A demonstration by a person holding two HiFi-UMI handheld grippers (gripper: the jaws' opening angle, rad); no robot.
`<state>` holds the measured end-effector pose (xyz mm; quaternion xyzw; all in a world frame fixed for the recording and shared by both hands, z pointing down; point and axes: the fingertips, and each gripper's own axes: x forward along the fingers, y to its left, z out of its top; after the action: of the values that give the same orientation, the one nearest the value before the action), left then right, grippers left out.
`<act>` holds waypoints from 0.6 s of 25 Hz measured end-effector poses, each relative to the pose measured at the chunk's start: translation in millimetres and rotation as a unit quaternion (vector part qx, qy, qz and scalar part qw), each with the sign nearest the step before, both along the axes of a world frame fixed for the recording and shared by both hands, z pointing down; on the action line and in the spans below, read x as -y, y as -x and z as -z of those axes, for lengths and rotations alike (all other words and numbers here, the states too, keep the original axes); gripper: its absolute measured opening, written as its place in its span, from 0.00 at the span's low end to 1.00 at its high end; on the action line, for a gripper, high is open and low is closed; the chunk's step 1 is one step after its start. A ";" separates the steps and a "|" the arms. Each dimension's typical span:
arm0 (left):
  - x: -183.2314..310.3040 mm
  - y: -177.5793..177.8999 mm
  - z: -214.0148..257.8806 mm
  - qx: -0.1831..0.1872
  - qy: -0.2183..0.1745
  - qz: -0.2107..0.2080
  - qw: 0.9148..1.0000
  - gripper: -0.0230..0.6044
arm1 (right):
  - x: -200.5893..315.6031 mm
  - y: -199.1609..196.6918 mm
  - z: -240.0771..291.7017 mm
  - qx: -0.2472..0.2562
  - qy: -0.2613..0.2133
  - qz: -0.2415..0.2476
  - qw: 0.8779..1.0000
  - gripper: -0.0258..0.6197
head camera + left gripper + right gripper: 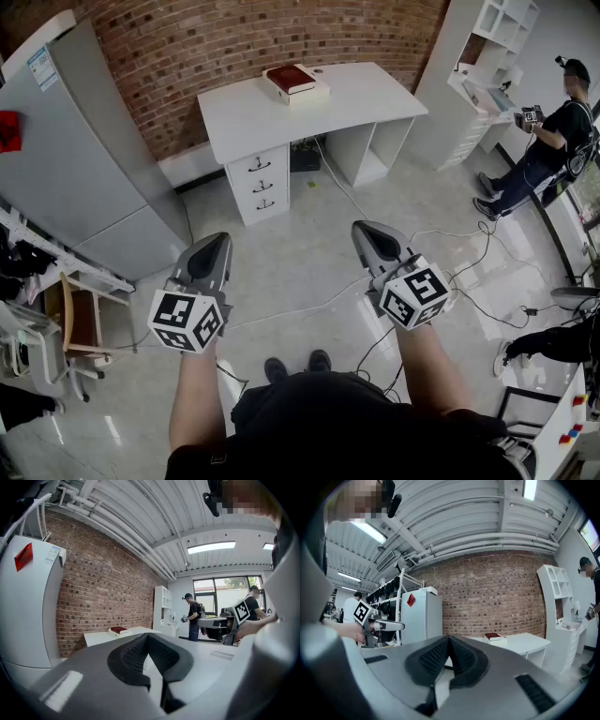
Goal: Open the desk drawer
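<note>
Left tongs [221, 240], right tongs [361, 229] closed, empty; desk drawers [260, 184] face them, long axis crosswise.

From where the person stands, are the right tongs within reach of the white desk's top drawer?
Probably not: the right tongs hang shut, well short of the white desk's top drawer. Only floor and cables lie between; stepping closer should do.

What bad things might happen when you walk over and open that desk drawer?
1. Cables snake across the floor between the person and the desk, so a foot might catch on one.
2. The left gripper and right gripper are both shut and empty. One must open before the grab, or it would likely just bump the small drawer handle.
3. A hard tug may shake the red book on the desktop.
</note>
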<state>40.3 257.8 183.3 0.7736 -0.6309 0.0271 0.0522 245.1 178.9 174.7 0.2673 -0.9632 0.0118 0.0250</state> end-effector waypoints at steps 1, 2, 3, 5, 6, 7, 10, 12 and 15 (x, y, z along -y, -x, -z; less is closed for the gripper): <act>-0.6 -0.6 -2.5 0.001 0.002 -0.002 1.000 0.05 | -1.4 1.1 -1.5 0.000 0.000 0.000 1.000 0.05; -1.3 -1.0 -4.6 0.002 0.005 -0.004 1.000 0.05 | -3.0 2.2 -3.0 0.000 0.000 0.001 1.000 0.05; -1.9 -1.2 -6.3 0.001 0.006 -0.005 1.000 0.05 | -4.6 3.5 -4.5 0.000 0.001 0.003 1.000 0.05; -3.1 -1.0 -7.6 -0.003 0.006 -0.005 1.000 0.05 | -8.1 6.3 -7.0 -0.002 0.003 0.007 1.000 0.05; -3.8 -0.9 -7.6 -0.004 0.006 -0.005 1.000 0.05 | -9.9 7.8 -7.8 -0.003 0.004 0.010 1.000 0.05; -4.5 -0.7 -7.4 -0.005 0.006 -0.003 1.000 0.05 | -11.6 9.1 -8.3 -0.003 0.004 0.012 1.000 0.05; -5.7 1.6 -7.4 -0.001 0.006 0.008 1.000 0.05 | -15.7 12.2 -9.3 -0.005 0.005 0.018 1.000 0.05; -5.9 3.9 -6.5 0.006 0.003 0.018 1.000 0.05 | -20.3 15.3 -9.3 -0.008 0.002 0.030 1.000 0.05; -7.0 3.3 -1.7 0.017 -0.006 0.021 1.000 0.05 | -29.2 19.4 -7.8 -0.011 -0.002 0.050 0.999 0.05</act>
<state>37.0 264.9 185.1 0.7599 -0.6480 0.0349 0.0374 225.7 208.0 182.5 0.2186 -0.9752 0.0058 0.0352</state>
